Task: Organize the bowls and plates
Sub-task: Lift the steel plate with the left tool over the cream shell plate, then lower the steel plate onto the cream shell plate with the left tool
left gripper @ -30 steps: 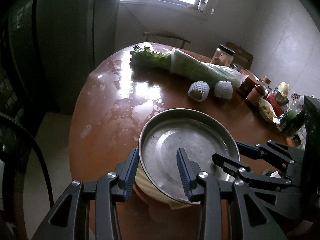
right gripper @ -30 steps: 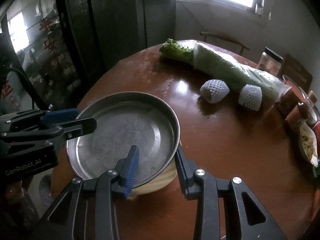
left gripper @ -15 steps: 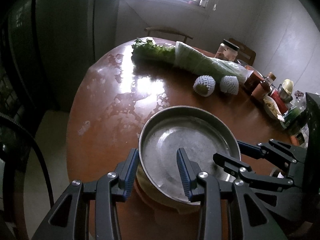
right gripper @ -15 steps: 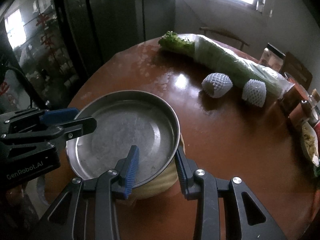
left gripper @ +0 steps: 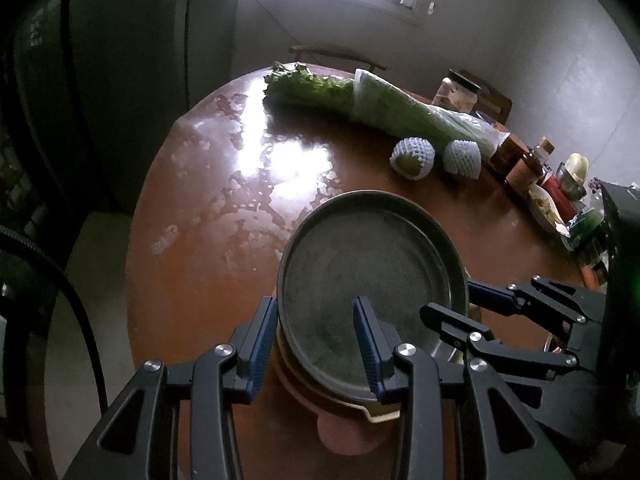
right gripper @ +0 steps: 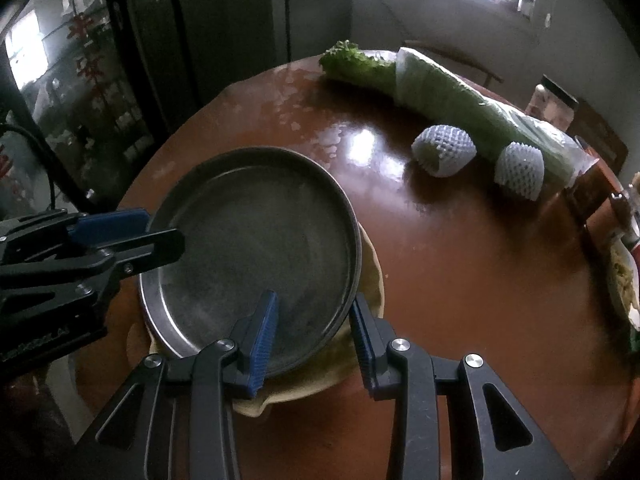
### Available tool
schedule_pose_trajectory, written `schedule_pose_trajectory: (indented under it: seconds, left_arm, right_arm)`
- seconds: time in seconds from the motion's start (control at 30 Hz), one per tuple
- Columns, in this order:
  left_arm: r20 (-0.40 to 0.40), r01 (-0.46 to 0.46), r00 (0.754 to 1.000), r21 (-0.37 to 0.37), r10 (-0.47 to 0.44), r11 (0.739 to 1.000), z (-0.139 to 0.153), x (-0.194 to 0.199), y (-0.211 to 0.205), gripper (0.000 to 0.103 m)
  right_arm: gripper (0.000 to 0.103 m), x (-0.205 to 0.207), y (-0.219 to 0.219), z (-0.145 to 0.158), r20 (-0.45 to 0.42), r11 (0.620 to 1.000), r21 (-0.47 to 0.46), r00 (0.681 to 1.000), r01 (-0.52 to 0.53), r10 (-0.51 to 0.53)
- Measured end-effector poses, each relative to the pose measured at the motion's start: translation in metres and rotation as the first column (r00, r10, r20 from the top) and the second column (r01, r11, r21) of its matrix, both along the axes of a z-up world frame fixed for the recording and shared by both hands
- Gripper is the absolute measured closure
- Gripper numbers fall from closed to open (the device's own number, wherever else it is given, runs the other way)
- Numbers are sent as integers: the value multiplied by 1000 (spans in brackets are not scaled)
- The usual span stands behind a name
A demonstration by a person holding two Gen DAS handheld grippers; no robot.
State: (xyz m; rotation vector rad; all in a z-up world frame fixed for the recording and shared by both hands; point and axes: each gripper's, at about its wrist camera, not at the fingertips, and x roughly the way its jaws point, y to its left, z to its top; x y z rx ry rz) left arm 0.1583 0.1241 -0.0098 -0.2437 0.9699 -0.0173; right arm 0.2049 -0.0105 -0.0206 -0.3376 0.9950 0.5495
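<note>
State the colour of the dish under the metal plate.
Pale yellow dish, clearest in the right wrist view.

Both tools are built alike. The left gripper [left gripper: 316, 344] has two matte black plastic arms with triangular cut-outs, joined by linkage bars and pinned with round silver screws [left gripper: 405, 349]. Each finger ends in a blue ribbed pad [left gripper: 366, 344]. The right gripper [right gripper: 314, 340] shows the same black frame, silver screws and blue pads [right gripper: 264, 344]. Seen side-on from the right, the left tool's black body carries faint pale lettering [right gripper: 32, 350], too blurred to read. A black cable [left gripper: 76, 304] curves at the far left.
</note>
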Motion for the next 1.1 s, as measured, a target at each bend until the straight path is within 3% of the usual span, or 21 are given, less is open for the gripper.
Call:
schedule_pose_trajectory:
  seconds: [0.37, 0.7, 0.97, 1.1]
  left_arm:
    - [1, 6, 1000, -1, -6, 1000, 0, -3, 2, 64]
    - [-15, -30, 999, 64, 31, 998, -3, -7, 4, 61]
    - [-55, -10, 998, 20, 11, 1000, -16, -2, 1, 59]
    - [-52, -1, 999, 38, 3, 999, -17, -1, -5, 59]
  right_arm:
    - [65, -2, 0, 1, 5, 1000, -2, 1000, -2, 2]
    - [65, -6, 1, -2, -2, 1000, -6, 1000, -4, 4]
    - [65, -9, -1, 0, 3, 1000, 4, 1000, 1, -1]
    - [65, -11, -5, 2, 4, 1000, 10, 1000, 5, -5]
